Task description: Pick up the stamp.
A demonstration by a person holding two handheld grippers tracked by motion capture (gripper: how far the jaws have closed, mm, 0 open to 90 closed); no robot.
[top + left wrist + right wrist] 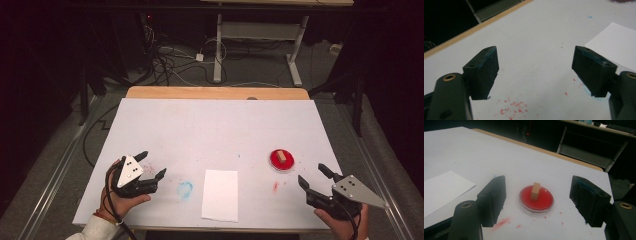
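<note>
A round red ink pad (pixel 281 160) (pixel 536 200) lies on the white table cover right of centre, with a small wooden stamp block (pixel 282 156) (pixel 535 191) standing upright on it. A white sheet of paper (pixel 220 194) (pixel 616 45) (pixel 441 190) lies near the front edge in the middle. My right gripper (pixel 312 176) (pixel 537 200) is open, low over the table just short of the pad, jaws spread wider than the pad. My left gripper (pixel 151 164) (pixel 535 71) is open at the front left with nothing between its jaws.
Red ink specks (pixel 512 108) and a blue smudge (pixel 184 189) mark the white table cover (pixel 215 130). A red smear (pixel 501 222) lies near the right gripper. The table's wooden far edge (pixel 217 93) shows beyond the cover; cables and a desk frame (pixel 260 45) stand on the floor behind.
</note>
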